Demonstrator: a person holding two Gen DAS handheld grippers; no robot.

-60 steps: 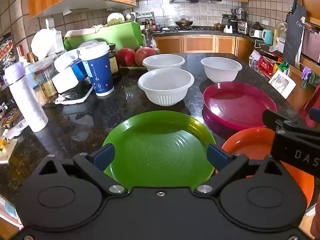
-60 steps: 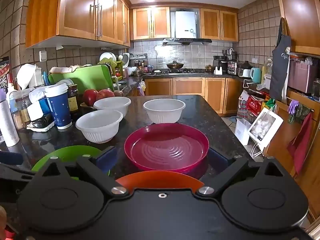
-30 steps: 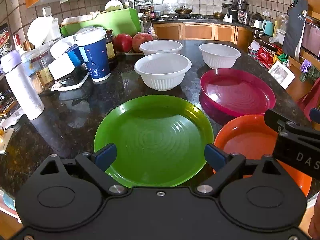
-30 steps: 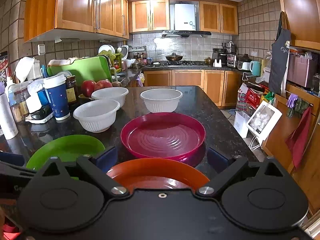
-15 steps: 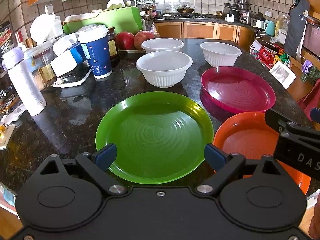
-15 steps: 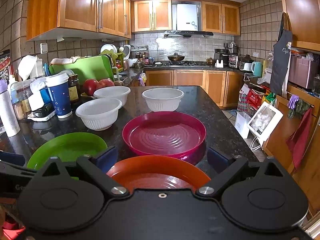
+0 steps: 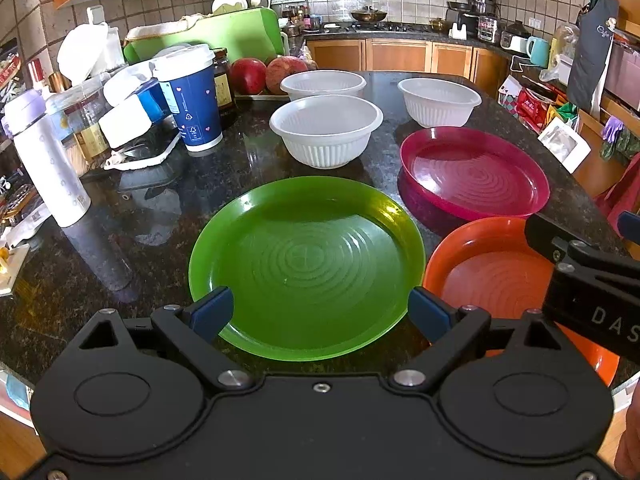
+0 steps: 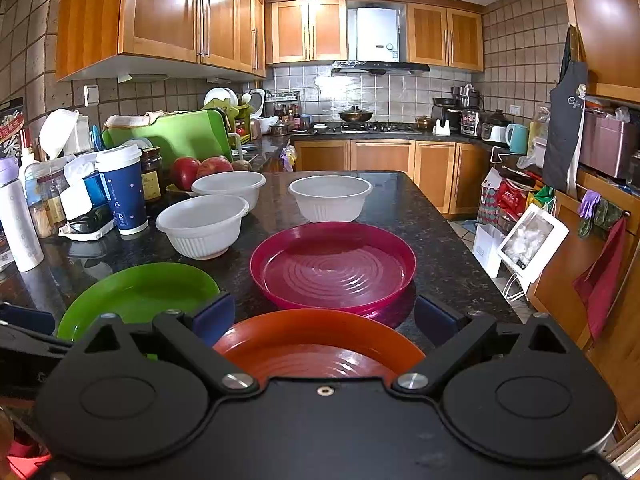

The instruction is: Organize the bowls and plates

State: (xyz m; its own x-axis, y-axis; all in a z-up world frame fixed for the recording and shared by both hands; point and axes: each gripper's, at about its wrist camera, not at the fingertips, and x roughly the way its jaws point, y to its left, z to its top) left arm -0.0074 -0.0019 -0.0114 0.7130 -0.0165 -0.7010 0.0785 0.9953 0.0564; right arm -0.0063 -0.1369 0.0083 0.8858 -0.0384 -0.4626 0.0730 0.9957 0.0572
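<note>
**Three plates and three bowls on a dark granite counter**

Three plastic plates lie on the granite countertop (image 7: 168, 216), nearest the cameras. The green plate (image 7: 306, 267) sits on the left, with the left gripper (image 7: 320, 312) poised over its near rim. That gripper's blue-padded fingers (image 7: 212, 312) are spread wide, one at each side of the rim, and hold nothing. To the right lies the orange plate (image 7: 492, 280), just beside the green one; whether their rims touch cannot be told. The right gripper (image 8: 324, 320) hangs above the orange plate's near part, its jaws likewise wide apart and empty. Beyond the orange plate rests the magenta plate (image 8: 333, 267), which looks deeper than the others and seems to sit on a second dish of the same colour, though that could be a reflection in the polished stone.

Farther back stand three white ribbed bowls. The near bowl (image 7: 326, 130) is behind the green plate, the far-left bowl (image 7: 323, 85) is just behind it, and the right bowl (image 7: 439, 101) stands apart, behind the magenta plate.

Along the left side are a green cutting board (image 7: 224, 38), a white bottle with a lilac cap (image 7: 46, 160), a blue paper cup with a white lid (image 7: 190, 98), two red fruits (image 7: 268, 74), and a dark jar (image 7: 223, 80).
</note>
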